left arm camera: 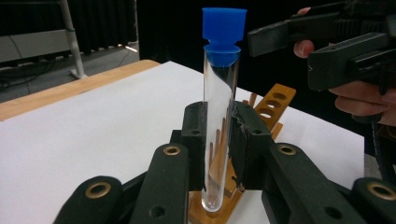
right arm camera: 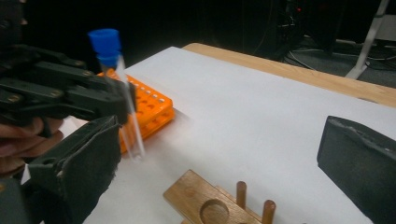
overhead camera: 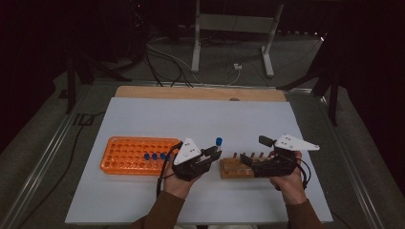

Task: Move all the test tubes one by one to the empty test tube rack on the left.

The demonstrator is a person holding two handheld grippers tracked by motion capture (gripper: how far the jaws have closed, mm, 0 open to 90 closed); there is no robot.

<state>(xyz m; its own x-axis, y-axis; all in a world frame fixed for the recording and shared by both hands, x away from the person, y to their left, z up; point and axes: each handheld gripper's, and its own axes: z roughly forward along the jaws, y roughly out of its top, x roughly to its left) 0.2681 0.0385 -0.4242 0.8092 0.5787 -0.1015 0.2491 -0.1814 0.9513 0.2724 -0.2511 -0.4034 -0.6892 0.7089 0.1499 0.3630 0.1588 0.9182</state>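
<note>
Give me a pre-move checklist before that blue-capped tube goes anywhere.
1. Left gripper shut on the tube: ok, both pads press its glass.
2. Blue cap seated on the tube: ok.
3. Tube upright in the grip: ok in the left gripper view, slightly tilted in the right gripper view.
4. Right gripper released and clear of the tube: ok, its jaws stand wide with nothing between them.
5. Wooden rack has a free hole: ok, an empty hole shows at its near end.
6. Orange rack has free holes: ok, most are empty.
</note>
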